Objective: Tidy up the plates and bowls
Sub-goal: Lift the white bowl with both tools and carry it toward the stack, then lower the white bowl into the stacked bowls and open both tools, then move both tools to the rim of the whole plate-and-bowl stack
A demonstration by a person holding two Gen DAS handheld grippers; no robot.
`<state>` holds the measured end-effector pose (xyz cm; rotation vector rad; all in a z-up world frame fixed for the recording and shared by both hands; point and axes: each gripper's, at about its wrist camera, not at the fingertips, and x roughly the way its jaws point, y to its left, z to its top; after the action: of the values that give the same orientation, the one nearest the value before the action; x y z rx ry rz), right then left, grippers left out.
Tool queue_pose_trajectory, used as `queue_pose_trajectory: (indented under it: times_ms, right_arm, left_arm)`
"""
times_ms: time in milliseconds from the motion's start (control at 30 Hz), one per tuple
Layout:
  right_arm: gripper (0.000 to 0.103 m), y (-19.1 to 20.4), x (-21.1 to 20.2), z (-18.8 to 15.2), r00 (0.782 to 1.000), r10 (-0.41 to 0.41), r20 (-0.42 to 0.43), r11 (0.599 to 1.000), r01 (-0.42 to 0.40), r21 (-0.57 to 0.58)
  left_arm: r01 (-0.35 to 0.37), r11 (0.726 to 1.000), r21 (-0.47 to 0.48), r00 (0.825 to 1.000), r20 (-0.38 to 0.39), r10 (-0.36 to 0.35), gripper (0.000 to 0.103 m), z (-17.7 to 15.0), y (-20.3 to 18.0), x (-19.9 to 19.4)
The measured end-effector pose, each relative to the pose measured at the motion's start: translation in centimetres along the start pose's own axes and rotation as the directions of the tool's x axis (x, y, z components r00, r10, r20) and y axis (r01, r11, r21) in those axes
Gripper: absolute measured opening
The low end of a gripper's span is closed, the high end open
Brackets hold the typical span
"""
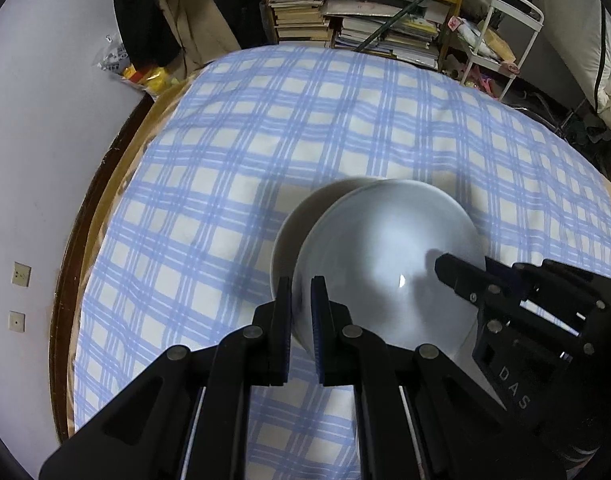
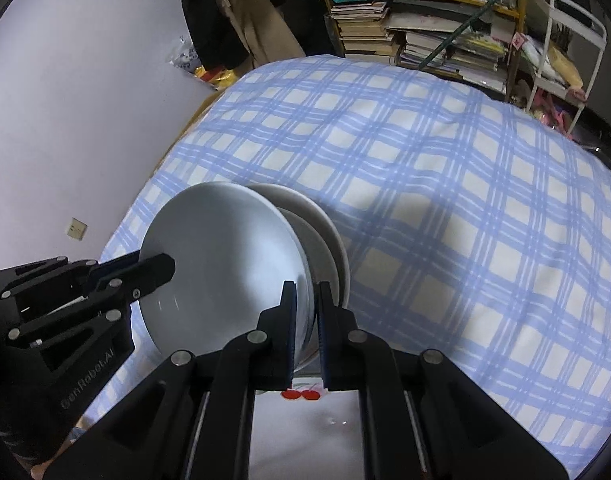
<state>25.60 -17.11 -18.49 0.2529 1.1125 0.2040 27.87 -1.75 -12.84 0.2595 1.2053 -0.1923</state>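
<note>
Both claws are clamped on the rim of one grey bowl (image 1: 385,256): my left gripper (image 1: 301,308) pinches its left edge, my right gripper (image 2: 305,312) the opposite edge. In the right wrist view the bowl (image 2: 221,264) is held tilted over the blue checked cloth (image 1: 305,120), near its near-left part.

Under and behind it sits a white dish (image 2: 325,232), a plate or shallow bowl, I cannot tell which. It seems nested under the grey one; whether it is being carried along or rests on the cloth is unclear.

Step in hand, as I judge it: a two-handed carry of the bowl, stacking or shifting it.

Next move calls for keeping both claws level with each other, lowering gently onto the soft cloth, and letting go only once the stack sits flat. Cluttered bookshelf (image 1: 365,12) far off, not in play.
</note>
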Motion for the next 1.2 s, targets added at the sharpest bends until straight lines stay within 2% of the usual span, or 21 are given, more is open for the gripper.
queue_pose_trajectory:
  times_ms: [200,367,567,667,867,967,1033,1200]
  right_arm:
    - [0.011,0.2,0.8,0.2,1.000,-0.009,-0.010,1.000,0.009,-0.005]
    - [0.011,0.8,1.0,0.1,0.999,-0.044,0.016,0.998,0.045,-0.032]
    - [0.011,0.2,1.5,0.0,1.000,-0.012,0.008,1.000,0.012,-0.016]
    - [0.011,0.3,1.4,-0.2,0.999,-0.024,0.022,0.999,0.024,-0.027]
    - [0.012,0.0,1.0,0.0,1.000,-0.010,0.023,1.000,0.009,0.002]
    - [0.024,-0.1,0.4,0.2,0.999,-0.016,0.049,1.000,0.016,-0.007]
    - [0.036,-0.2,-0.5,0.4,0.997,0.010,0.071,1.000,-0.010,-0.008]
    - [0.051,-0.5,-2.2,0.8,0.994,0.004,0.112,1.000,-0.001,-0.019]
  left_arm:
    - [0.016,1.000,-0.019,1.000,-0.001,-0.016,0.009,0.1,0.6,0.4]
    - [0.034,0.999,-0.035,0.999,-0.015,-0.035,0.009,-0.2,1.0,1.2]
    - [0.038,0.999,-0.037,0.999,-0.028,-0.039,0.009,-0.9,1.1,2.1]
    - [0.043,0.998,-0.044,0.999,-0.025,-0.044,0.009,-0.9,1.2,2.0]
    - [0.019,0.999,-0.042,1.000,-0.009,-0.019,0.010,-0.6,1.6,1.4]
    - [0.004,0.999,-0.042,1.000,0.002,-0.004,0.010,-0.6,1.8,1.0]
    - [-0.004,0.999,-0.039,1.000,0.008,0.004,0.010,-0.6,2.0,0.8]
    - [-0.023,0.998,-0.052,0.999,0.023,0.025,0.015,-0.5,2.5,0.4]
